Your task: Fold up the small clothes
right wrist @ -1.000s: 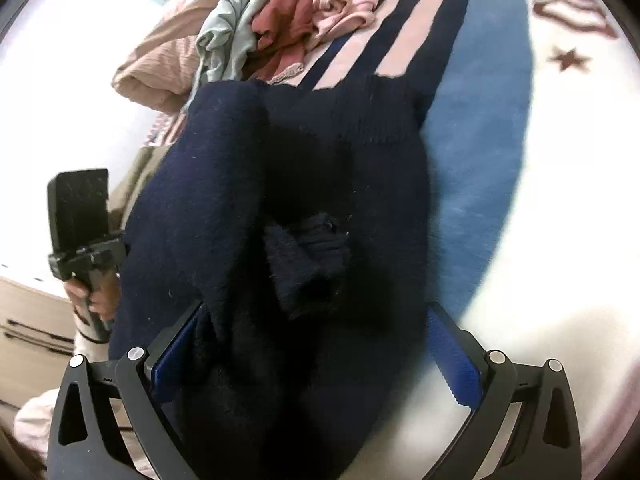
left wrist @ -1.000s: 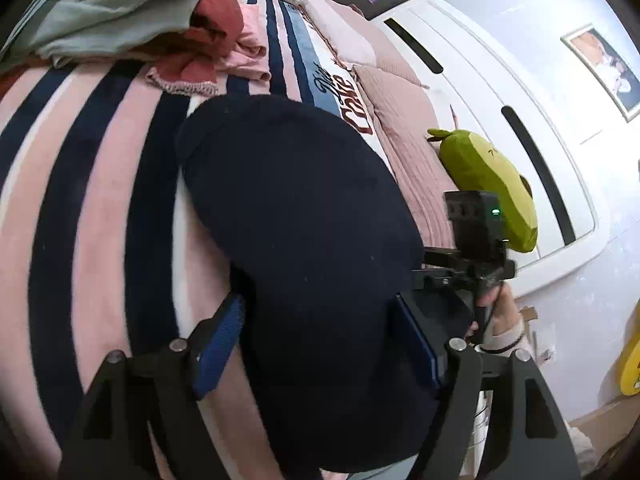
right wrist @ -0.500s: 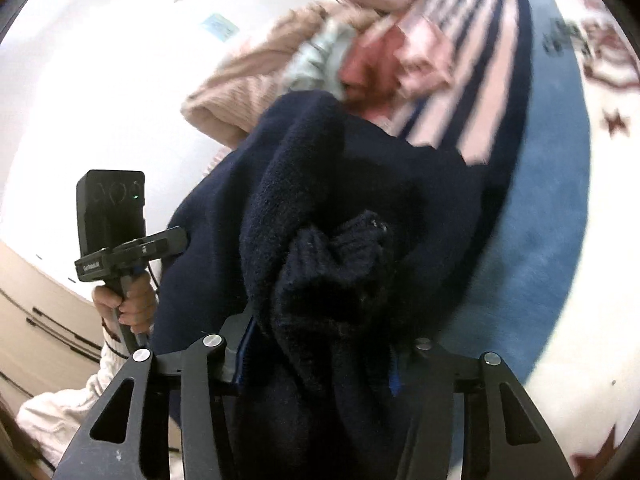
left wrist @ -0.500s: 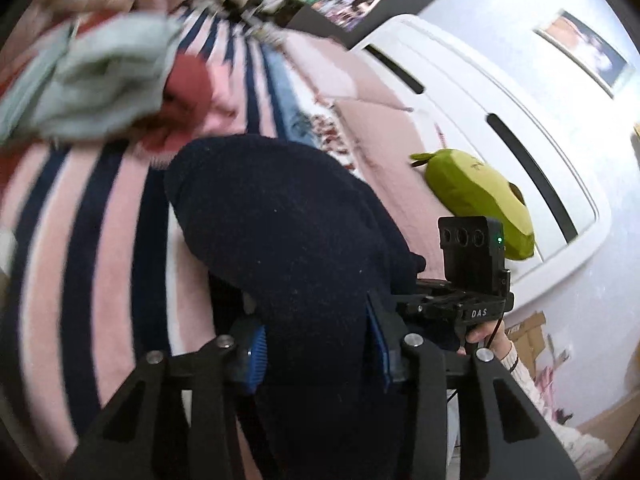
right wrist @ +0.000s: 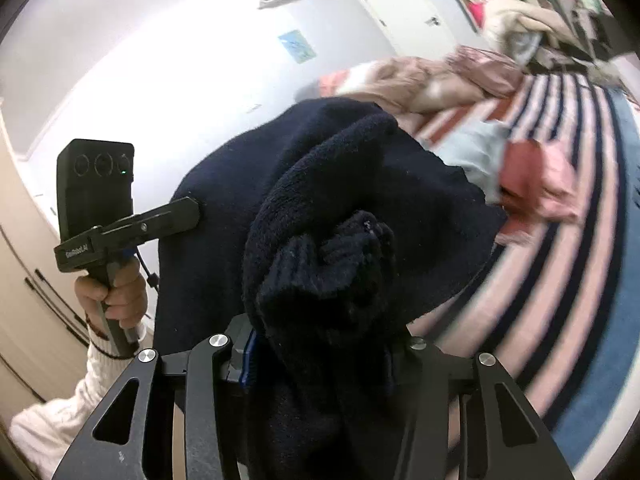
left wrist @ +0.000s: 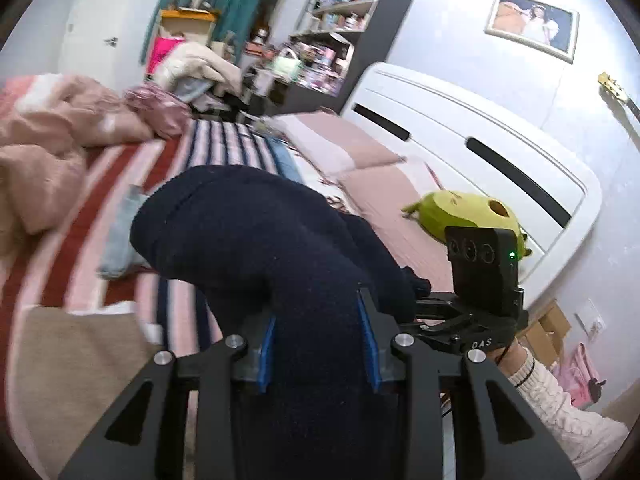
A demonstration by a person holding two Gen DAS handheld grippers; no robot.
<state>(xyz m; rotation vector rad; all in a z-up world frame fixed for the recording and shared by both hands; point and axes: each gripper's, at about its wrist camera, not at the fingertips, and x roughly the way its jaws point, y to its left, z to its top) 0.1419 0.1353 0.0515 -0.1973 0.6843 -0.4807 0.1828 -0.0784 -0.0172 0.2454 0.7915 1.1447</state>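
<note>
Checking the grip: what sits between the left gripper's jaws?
In the left wrist view, only the navy knit garment fills the left gripper; its jaws clamp a bunched fold of it.

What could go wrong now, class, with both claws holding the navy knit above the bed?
1. The left claw and right claw each pinch a thick bunch of knit, so layers may slip out.
2. The hanging knit could drag the loose clothes on the bed when lowered.
</note>
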